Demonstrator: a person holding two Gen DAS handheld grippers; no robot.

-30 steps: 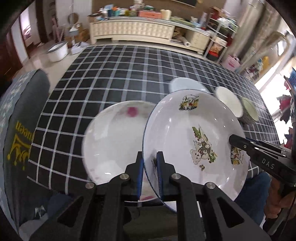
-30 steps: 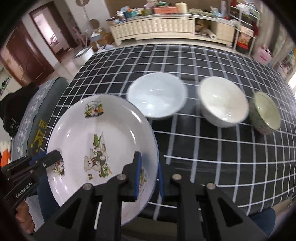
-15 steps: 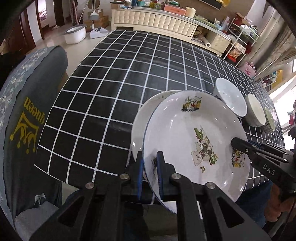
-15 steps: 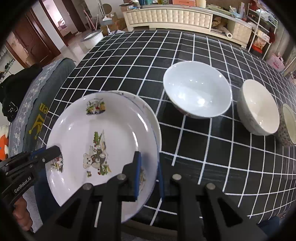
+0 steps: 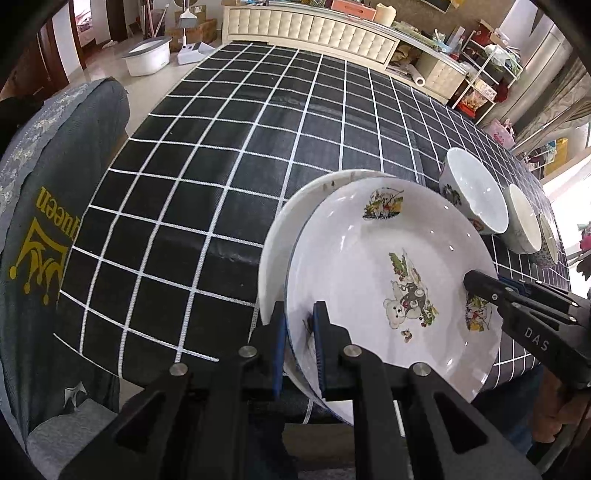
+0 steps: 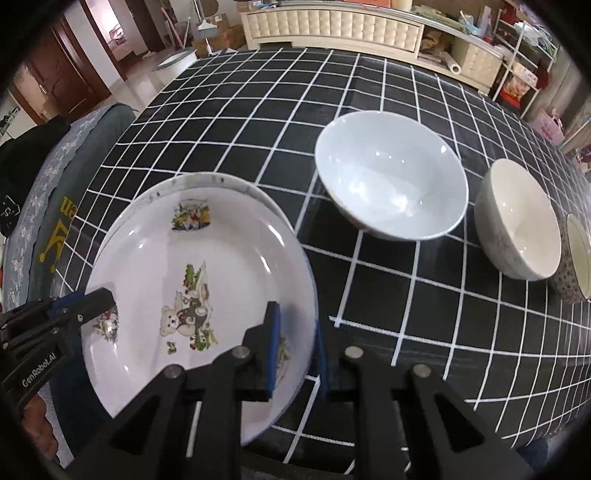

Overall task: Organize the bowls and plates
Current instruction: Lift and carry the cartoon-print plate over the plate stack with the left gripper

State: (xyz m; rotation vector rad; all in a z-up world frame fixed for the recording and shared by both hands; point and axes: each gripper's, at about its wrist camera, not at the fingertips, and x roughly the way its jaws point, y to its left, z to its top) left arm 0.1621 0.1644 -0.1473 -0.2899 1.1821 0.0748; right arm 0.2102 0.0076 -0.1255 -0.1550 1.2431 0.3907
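A white plate with bear pictures [image 5: 388, 273] [image 6: 199, 273] is held by both grippers over a plain white plate [image 5: 280, 236] [image 6: 207, 181] that lies on the checked tablecloth. Only the far rim of the lower plate shows. My left gripper [image 5: 299, 339] is shut on the bear plate's left rim and also shows in the right wrist view [image 6: 99, 301]. My right gripper [image 6: 295, 343] is shut on its right rim and also shows in the left wrist view [image 5: 476, 280]. Three bowls stand in a row to the right: a large white one [image 6: 388, 173], a cream one [image 6: 517, 225], a small patterned one [image 6: 576, 258].
The black tablecloth with white grid [image 5: 258, 147] covers the table. A grey chair cover with yellow lettering [image 5: 37, 229] is at the table's left edge. A cream sideboard [image 5: 314, 29] and shelves stand beyond the far end.
The bear plate has moved over the plain plate and now covers nearly all of it. Both grippers kept their hold on its rims.
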